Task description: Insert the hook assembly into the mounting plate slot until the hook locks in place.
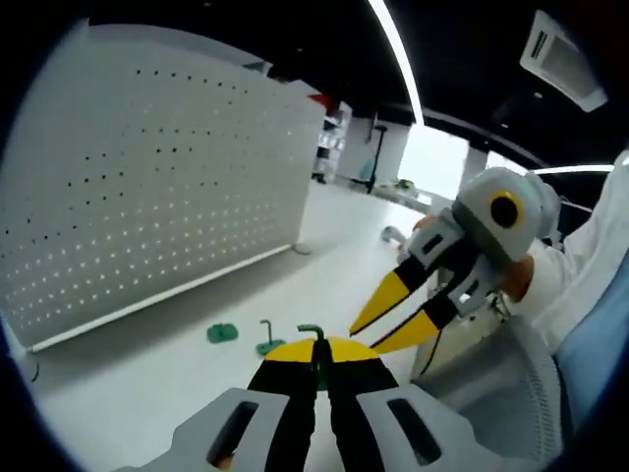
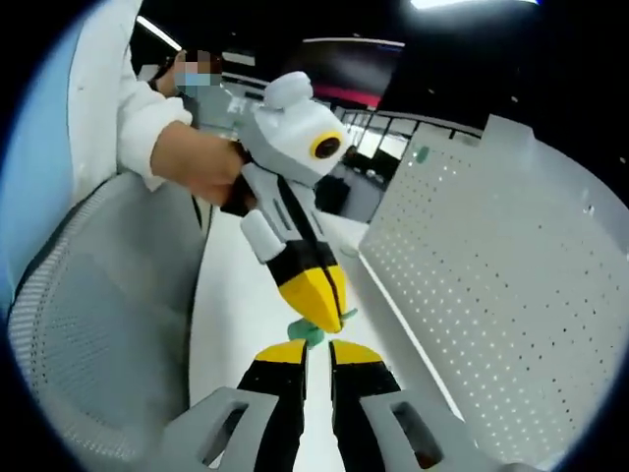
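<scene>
Between the closed yellow tips of the left gripper (image 1: 316, 352) sits a green hook (image 1: 311, 332), pinched upright above the white table (image 1: 147, 383). Two more green hook pieces (image 1: 222, 333) lie on the table just beyond. Near it, the right gripper (image 1: 385, 317) hovers with jaws slightly parted, holding nothing. Behind them stands the white perforated mounting plate (image 1: 147, 187).

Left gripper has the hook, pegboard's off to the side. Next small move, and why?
Probably swing the left gripper toward the white perforated pegboard panel: its jaws are shut on the green metal hook, well short of the panel, and the right gripper hangs open beside it.
</scene>
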Demonstrator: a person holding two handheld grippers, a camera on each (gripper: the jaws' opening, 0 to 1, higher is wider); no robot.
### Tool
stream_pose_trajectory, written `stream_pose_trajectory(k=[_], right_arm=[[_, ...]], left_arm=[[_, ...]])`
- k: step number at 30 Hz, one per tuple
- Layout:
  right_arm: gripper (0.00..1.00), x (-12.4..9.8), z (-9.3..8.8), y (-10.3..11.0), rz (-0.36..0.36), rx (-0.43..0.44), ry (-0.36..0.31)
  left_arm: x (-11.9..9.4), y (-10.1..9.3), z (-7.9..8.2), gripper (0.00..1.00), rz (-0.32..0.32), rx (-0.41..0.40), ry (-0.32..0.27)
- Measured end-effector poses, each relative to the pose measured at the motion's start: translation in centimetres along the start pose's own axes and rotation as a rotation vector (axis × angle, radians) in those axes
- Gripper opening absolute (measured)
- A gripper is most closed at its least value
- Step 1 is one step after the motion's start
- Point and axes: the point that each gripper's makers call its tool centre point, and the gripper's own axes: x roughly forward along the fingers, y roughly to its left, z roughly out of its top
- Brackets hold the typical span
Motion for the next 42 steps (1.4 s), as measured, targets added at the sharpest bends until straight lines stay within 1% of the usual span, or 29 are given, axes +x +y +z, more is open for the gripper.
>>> stream_pose_trajectory(k=[2,6,7,8,10,12,14,18,21,22,24,26,29,36,42], right_arm=[[0.06,-0.2,-0.3,-0.3,-0.011,-0.002,0.004],[0.06,-0.1,-0.5,-0.3,-0.012,-0.005,0.004],[0.06,-0.1,-0.5,-0.3,-0.01,-0.004,0.001],[0.06,0.0,-0.4,-0.2,-0.008,-0.005,-0.004],[0.07,0.1,-0.2,-0.2,-0.005,-0.006,-0.014],[0.07,0.2,0.0,-0.1,-0.001,-0.02,-0.018],[0.07,0.2,0.2,0.0,0.004,-0.019,-0.025],[0.07,0.3,0.7,0.3,0.022,-0.026,-0.044],[0.08,0.3,0.8,0.4,0.03,-0.036,-0.053],[0.08,0.3,0.9,0.4,0.028,-0.051,-0.056],[0.09,0.3,1.1,0.6,0.034,-0.056,-0.068],[0.1,0.3,1.4,0.6,0.032,-0.09,-0.088],[0.11,0.2,2.0,0.6,0.028,-0.118,-0.113],[0.06,-0.1,3.5,1.5,0.057,-0.149,-0.199],[0.04,-0.2,3.8,1.7,0.062,-0.148,-0.216]], left_arm=[[-0.3,-0.1,0.2,0.03,-0.017,0.005,-0.008],[-1.0,-1.1,1.0,0.03,-0.102,0.004,-0.054],[-1.3,-1.5,1.4,0.03,-0.133,0.018,-0.068],[-1.5,-1.7,1.5,0.03,-0.147,0.02,-0.074],[-1.8,-2.3,2.0,0.03,-0.181,0.051,-0.092],[-2.2,-2.5,2.2,0.03,-0.202,0.041,-0.096],[-2.5,-3.1,2.7,0.03,-0.246,0.042,-0.122],[-3.0,-3.7,3.1,0.03,-0.287,0.045,-0.145],[-3.2,-4.1,3.4,0.03,-0.309,0.044,-0.159],[-3.3,-4.2,3.4,0.03,-0.319,0.038,-0.16],[-3.3,-4.3,3.5,0.03,-0.326,0.033,-0.164],[-3.3,-4.5,3.4,0.03,-0.339,0.021,-0.164],[-3.4,-4.7,3.5,0.03,-0.352,0.012,-0.171],[-3.8,-5.5,4.0,0.03,-0.409,-0.029,-0.199],[-3.8,-5.7,4.2,0.03,-0.433,-0.055,-0.207]])
